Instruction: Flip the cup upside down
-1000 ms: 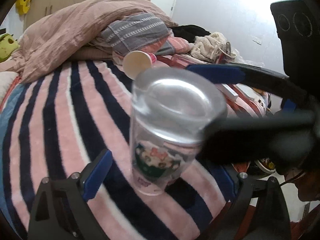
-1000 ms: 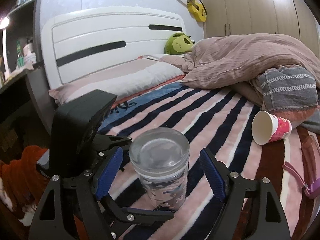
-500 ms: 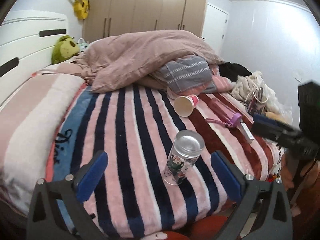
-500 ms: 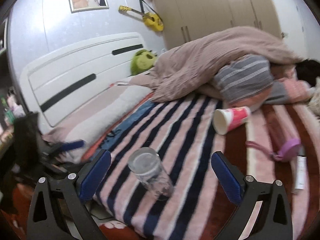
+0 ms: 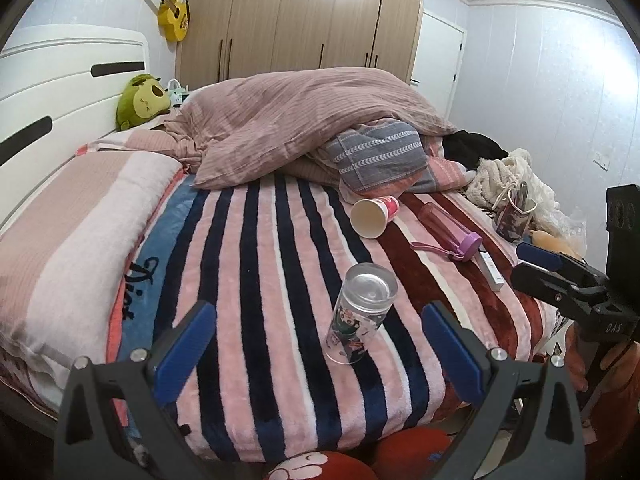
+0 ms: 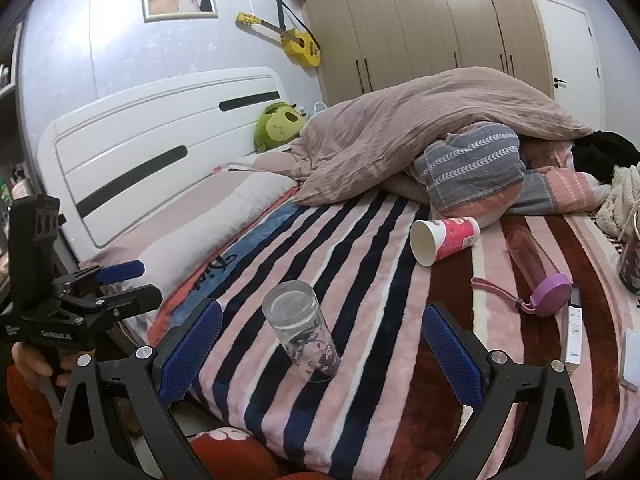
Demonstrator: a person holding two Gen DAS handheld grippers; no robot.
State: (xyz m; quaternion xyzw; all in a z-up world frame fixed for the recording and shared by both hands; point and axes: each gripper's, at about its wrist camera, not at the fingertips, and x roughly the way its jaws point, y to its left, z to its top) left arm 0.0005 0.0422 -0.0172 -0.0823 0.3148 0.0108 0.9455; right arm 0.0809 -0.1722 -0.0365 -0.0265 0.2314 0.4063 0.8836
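The clear printed cup (image 5: pixel 362 314) is standing bottom-up on the striped blanket (image 5: pixel 256 264). The left gripper (image 5: pixel 318 342) and right gripper (image 6: pixel 320 344) are both hanging wide apart, gripping nothing

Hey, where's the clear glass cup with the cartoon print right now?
The clear glass cup stands mouth-down on the striped blanket near the bed's front edge, ahead of both open grippers, with the tipped paper cup farther back.

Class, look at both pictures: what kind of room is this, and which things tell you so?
Most likely a home bedroom. A bed with a white headboard and striped blanket fills the view, a rumpled duvet lies on it, and tall wooden wardrobes line the far wall.
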